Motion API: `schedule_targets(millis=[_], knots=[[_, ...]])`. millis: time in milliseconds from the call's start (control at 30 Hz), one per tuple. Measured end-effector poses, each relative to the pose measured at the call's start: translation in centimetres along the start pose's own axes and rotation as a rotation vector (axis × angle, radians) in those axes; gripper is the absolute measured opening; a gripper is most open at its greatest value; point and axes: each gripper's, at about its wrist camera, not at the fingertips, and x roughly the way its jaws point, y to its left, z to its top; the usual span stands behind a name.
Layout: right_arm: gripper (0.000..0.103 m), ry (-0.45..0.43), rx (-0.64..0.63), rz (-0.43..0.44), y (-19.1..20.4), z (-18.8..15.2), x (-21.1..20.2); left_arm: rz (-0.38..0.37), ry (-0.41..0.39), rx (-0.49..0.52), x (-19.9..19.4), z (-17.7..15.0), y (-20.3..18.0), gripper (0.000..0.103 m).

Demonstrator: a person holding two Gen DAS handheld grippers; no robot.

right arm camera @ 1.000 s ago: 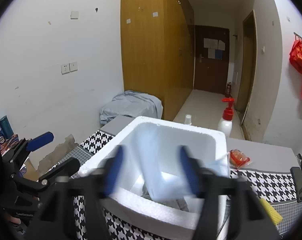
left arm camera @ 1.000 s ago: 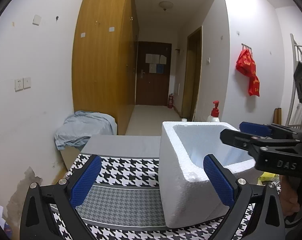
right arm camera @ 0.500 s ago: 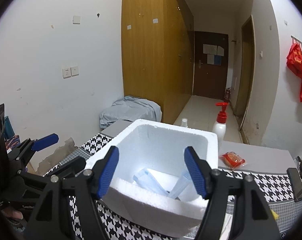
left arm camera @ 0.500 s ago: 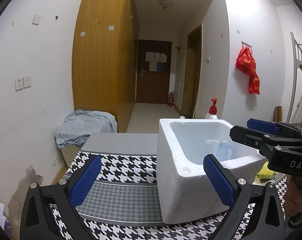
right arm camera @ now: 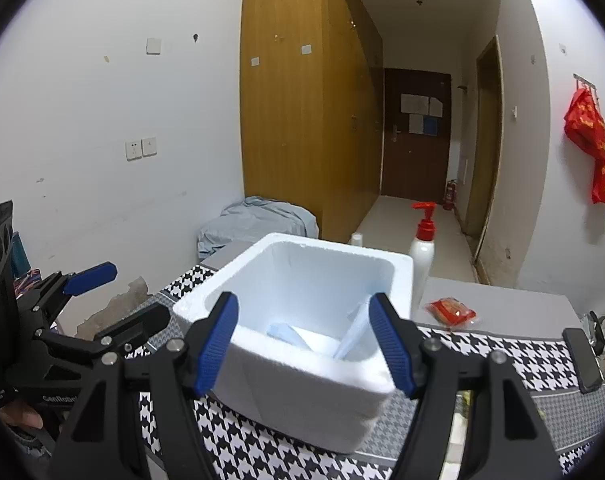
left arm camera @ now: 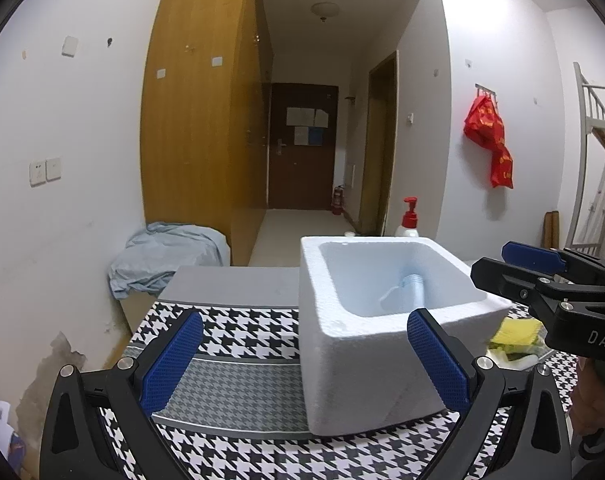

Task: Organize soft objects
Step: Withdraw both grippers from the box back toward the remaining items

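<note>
A white foam box (left arm camera: 362,360) stands on the houndstooth tablecloth (left arm camera: 238,320). Pale blue soft packs (right arm camera: 286,332) lie inside it, one leaning on the right wall (left arm camera: 406,288). My right gripper (right arm camera: 303,300) hovers in front of the box's near rim (right arm camera: 302,364), open, with nothing between its blue pads. It also shows at the right edge of the left wrist view (left arm camera: 502,262). My left gripper (left arm camera: 302,320) is open and empty, level with the box's left wall, and appears at the left (right arm camera: 139,291). A yellow sponge (left arm camera: 516,334) lies right of the box.
A white pump bottle with a red top (right arm camera: 422,248) stands behind the box. A red packet (right arm camera: 452,312) lies on the grey table part and a dark phone (right arm camera: 582,360) at the right edge. A cloth-covered bundle (left arm camera: 166,256) sits by the left wall.
A second ago a pale blue pack was blurred between my right fingers over the box; now it rests inside. The right gripper has drawn back from the box.
</note>
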Motion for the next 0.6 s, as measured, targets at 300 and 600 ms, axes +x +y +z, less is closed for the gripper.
schedule_targets(millis=[300,600], knots=[[0.072,-0.013,0.012,-0.057,-1.6,-1.3,-2.0,-0.042,-0.005,0.009,-0.6,-0.1,-2.2,0.102],[0.072,-0.018,0.032,-0.106,-3.4,-2.6,-3.8,-0.101,0.006,0.024,-0.7,-0.6,-4.6,0.102]])
